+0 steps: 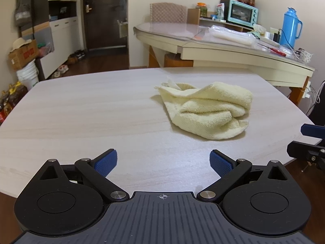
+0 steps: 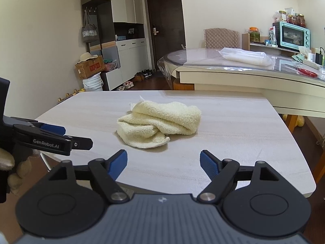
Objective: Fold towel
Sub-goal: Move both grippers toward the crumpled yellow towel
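Observation:
A pale yellow towel lies crumpled in a heap on the light wooden table. It also shows in the right wrist view, on the same table. My left gripper is open and empty, above the table's near edge, short of the towel and to its left. My right gripper is open and empty, near the table's front edge, just short of the towel. The left gripper also shows from the side in the right wrist view, at the left.
A second, glass-topped table stands behind, carrying a teal toaster oven, a blue thermos and a plastic bag. Cabinets, a cardboard box, white buckets and shoes stand by the dark door at the back left.

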A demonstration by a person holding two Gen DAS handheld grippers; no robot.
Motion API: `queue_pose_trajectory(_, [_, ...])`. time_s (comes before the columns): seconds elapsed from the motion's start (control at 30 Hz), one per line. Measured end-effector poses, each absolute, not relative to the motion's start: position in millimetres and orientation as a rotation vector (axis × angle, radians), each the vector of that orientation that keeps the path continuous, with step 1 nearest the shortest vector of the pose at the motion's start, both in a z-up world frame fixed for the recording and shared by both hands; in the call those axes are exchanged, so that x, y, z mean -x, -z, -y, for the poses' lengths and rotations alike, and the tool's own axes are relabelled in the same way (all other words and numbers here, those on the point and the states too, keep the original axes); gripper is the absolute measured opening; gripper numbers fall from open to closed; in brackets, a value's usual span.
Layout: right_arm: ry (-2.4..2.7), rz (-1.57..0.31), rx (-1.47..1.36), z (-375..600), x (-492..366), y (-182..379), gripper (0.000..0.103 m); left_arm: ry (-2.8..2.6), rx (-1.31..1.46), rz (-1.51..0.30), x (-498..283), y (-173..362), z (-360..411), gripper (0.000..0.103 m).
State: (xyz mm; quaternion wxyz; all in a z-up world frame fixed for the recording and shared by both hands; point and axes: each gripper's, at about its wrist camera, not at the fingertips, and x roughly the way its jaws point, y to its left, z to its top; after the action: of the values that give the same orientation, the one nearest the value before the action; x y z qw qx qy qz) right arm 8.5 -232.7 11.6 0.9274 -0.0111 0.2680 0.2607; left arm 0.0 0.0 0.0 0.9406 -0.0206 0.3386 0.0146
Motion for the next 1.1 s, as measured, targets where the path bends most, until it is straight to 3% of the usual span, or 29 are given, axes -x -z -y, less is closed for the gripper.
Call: queue_pose_trajectory(1.1, [-0.537, -0.548, 0.032, 230.8, -14.8, -15.2, 0.083, -0.025, 0.036, -0.674, -5.9, 0.1, 6.2, 0.100])
